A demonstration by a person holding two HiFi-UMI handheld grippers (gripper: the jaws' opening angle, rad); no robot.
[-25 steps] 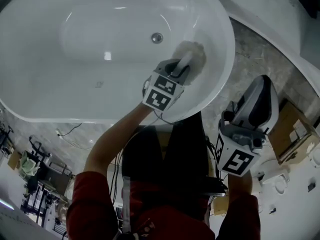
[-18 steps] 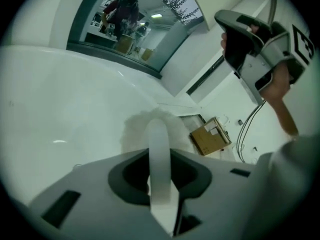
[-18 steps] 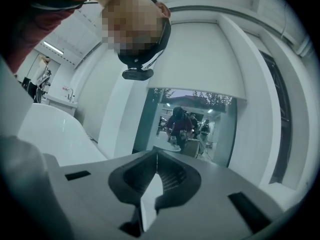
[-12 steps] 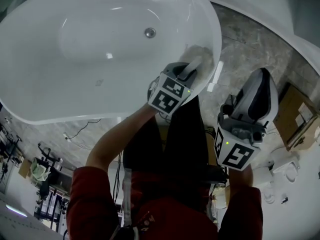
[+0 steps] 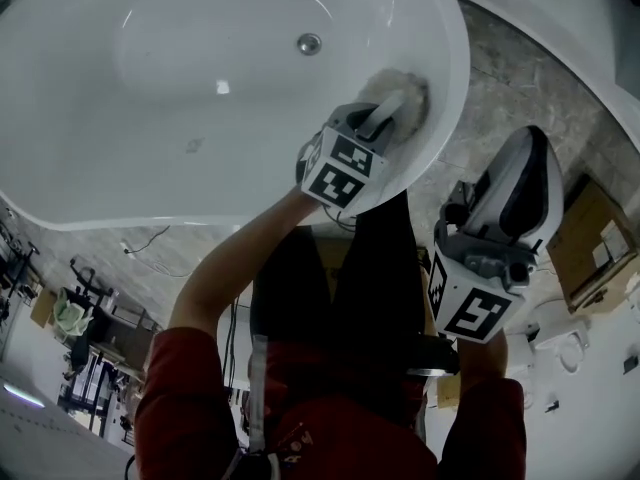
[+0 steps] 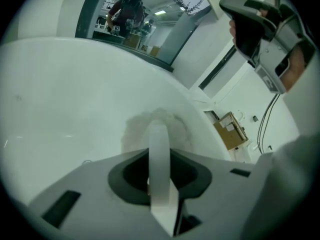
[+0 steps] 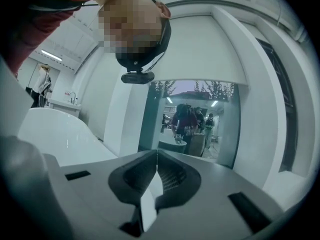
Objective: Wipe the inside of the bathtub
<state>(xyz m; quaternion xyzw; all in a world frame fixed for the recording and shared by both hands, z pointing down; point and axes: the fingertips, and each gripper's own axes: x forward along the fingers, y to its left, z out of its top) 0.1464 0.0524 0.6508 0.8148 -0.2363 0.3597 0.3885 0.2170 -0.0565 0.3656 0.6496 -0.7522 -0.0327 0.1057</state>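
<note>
head view first: the white bathtub [image 5: 200,148] fills the top of the frame, with the drain [image 5: 309,42] up near the middle of its bottom. the left gripper [image 5: 393,105] reaches over the near rim and onto the inner wall at the tub's right end. there's a pale fluffy cloth [image 5: 405,90] at its tip, lying against that wall, off to the right of the drain and lower in the frame. its marker cube [image 5: 340,168] sits over the rim. the right gripper [image 5: 527,168] is outside the tub, above the marbled floor [image 5: 500,78], touching nothing, with a cardboard box [image 5: 585,233] near it on the right. a red sleeve [image 5: 190,398] shows at the bottom.

left gripper view: the left gripper [image 6: 159,129] has its jaws clenched together into one white strip, and the cloth [image 6: 172,126] is pinched at their tip. it shows as a fuzzy patch pressed on the bathtub's [image 6: 65,99] smooth inner wall. the right gripper [image 6: 240,9] hangs at upper right, well clear of the tub, and the cardboard box [image 6: 230,131] is lower down on the right.

right gripper view: the right gripper [image 7: 157,154] has its jaws pressed together with nothing between them. it looks up past the person's head camera [image 7: 137,76]. a curve of bathtub [image 7: 55,129] shows at left, and a few people [image 7: 187,121] stand in a lit opening straight ahead.
</note>
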